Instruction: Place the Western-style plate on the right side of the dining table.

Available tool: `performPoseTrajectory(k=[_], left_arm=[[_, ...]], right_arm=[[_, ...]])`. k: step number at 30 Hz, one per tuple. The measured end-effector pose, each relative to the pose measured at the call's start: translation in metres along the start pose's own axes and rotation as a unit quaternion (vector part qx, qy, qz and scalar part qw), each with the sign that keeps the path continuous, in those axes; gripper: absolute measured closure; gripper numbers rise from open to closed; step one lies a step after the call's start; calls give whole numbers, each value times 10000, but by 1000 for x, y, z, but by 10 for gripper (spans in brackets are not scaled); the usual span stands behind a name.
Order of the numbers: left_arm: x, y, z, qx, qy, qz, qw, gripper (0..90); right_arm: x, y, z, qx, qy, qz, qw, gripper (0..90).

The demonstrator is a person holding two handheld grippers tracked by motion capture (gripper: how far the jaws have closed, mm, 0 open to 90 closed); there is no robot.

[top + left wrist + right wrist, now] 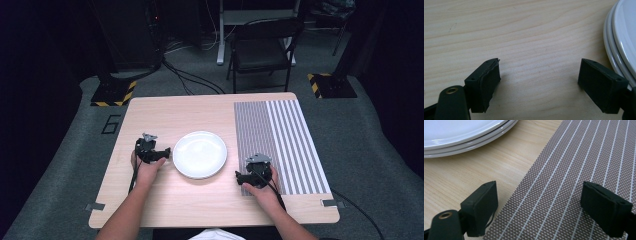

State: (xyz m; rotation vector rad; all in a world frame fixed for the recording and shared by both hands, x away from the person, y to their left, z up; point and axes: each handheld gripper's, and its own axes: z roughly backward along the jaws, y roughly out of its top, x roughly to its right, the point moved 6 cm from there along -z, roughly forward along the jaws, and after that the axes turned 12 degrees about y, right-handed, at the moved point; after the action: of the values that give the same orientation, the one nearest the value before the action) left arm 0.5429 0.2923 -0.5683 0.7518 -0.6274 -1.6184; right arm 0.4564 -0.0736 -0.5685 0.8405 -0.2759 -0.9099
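Two hand-held grippers flank the plates (200, 154), and I read both as spread wide with nothing between the jaws. From the high view, the left hand-held gripper (161, 154) sits just beside the stack's left rim, its jaws pointing across the bench (165, 205) toward the plates. The right hand-held gripper (241, 177) rests nearer the front edge, on the near left border of the striped mat (280, 145), a little apart from the stack's right rim.

In the left gripper view, the plates (621, 37) curve in at the right, with the rim close by the right jaw; the layered rims suggest a stack of maybe three. The right gripper view shows those plates (461, 137) up and to the left, with bare wood between them and the jaws, which straddle the mat's edge (564, 182).

The stack stands mid-bench, slightly toward the front edge. Being round, it has no long axis to line up with. I judge my left hand the nearer one: a short slide toward the right edge should bring a jaw under or over that rim, while my right would have to travel left and away from the front edge first.
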Motion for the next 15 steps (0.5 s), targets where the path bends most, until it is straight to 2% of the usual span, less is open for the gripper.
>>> performPoseTrajectory(k=[15], left_arm=[[0,0,0,1,13,12,10000,176]], right_arm=[[-1,0,0,3,-14,-53,10000,141]])
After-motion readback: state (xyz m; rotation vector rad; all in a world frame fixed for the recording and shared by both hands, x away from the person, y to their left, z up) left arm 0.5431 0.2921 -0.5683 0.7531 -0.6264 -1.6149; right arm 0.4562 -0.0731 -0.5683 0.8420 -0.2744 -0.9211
